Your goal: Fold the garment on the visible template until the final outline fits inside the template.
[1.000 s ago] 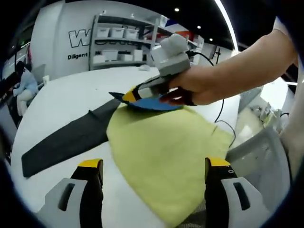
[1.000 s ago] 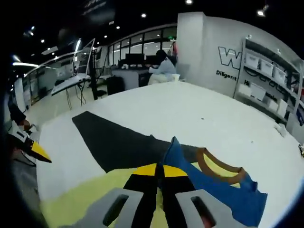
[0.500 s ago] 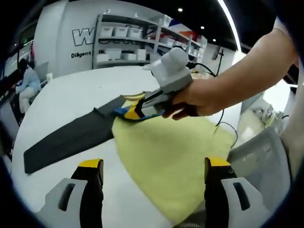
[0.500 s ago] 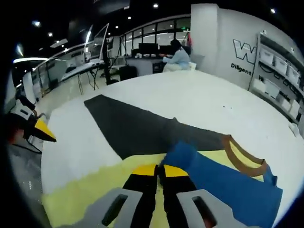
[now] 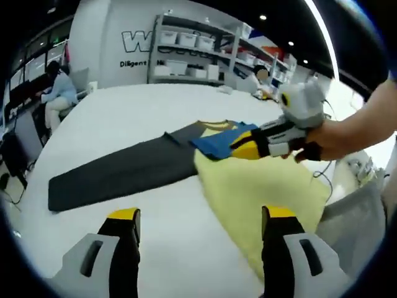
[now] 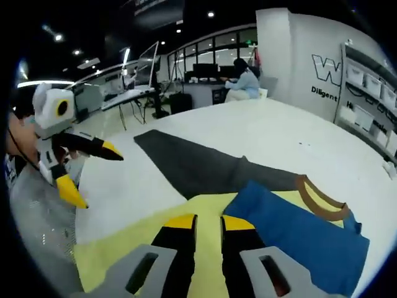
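Note:
A yellow garment (image 5: 254,186) with a blue sleeve (image 5: 214,141) and a brown collar (image 6: 319,198) lies on the white table (image 5: 124,118). Its upper part overlaps a long dark grey template (image 5: 118,174). My right gripper (image 5: 240,146), held in a hand, hovers at the blue sleeve. In the right gripper view its jaws (image 6: 209,222) stand slightly apart over the yellow cloth (image 6: 124,248), with the blue sleeve (image 6: 298,233) just to their right and the template (image 6: 192,164) beyond. My left gripper (image 5: 201,216) is open above bare table; it appears wide open (image 6: 93,172) at the table's edge.
Shelves with white bins (image 5: 186,59) stand against the far wall. A person sits at a desk (image 5: 59,93) beyond the table's far end. Office desks (image 6: 130,93) stand farther off. A grey chair back (image 5: 353,211) is at the table's right edge.
My right gripper's jaws have parted and let go of the blue sleeve, which now lies flat on the yellow cloth. The left gripper has pulled back and left.

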